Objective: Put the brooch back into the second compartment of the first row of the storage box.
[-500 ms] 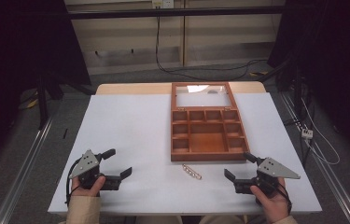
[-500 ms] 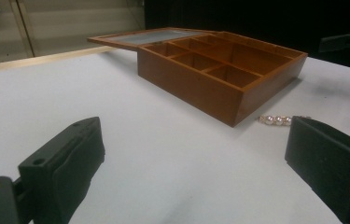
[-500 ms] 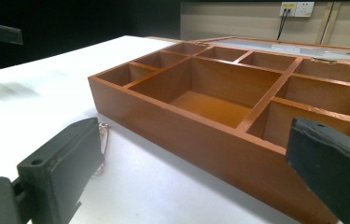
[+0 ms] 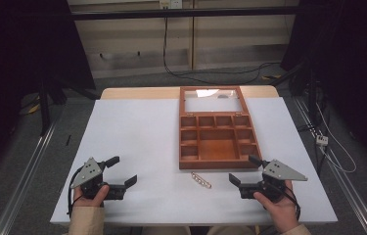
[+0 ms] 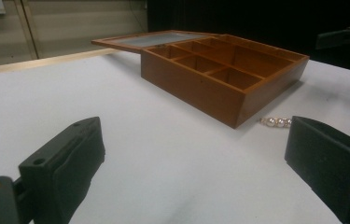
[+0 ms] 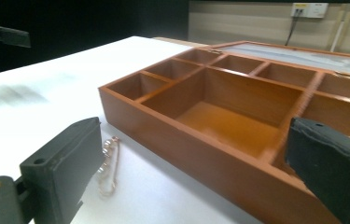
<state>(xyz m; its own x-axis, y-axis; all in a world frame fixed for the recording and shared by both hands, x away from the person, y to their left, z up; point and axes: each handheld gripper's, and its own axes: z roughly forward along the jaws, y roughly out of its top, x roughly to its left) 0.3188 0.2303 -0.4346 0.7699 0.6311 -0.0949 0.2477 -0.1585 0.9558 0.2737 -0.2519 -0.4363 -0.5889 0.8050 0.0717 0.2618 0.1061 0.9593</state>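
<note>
High view: left gripper and right gripper both sit low on the white table, jaws spread wide, nothing held. The bracelet, a short string of pearl-like beads on a thin chain, lies flat on the table between the two grippers, nearer the right one's jaws and just ahead of their tips, close to the front wall of the wooden box but apart from it. Box is open, lid folded back flat, compartments look bare. Left gripper view: jaws wide apart, bracelet shows just inside the right-hand jaw, well beyond its tip, next to the box corner. Right gripper view: jaws wide apart again, bracelet lies right beside the left-hand jaw, partly tucked behind it; box front wall runs across between the jaws. Handling guess: bracelet is light, limp, will drape and swing once lifted; beads are smooth and round, so likely to slip or roll out of a pinch; the thin chain part is hard to catch flat on the table. Best bet is to close across the bead run near its middle, jaws square to the string.
</note>
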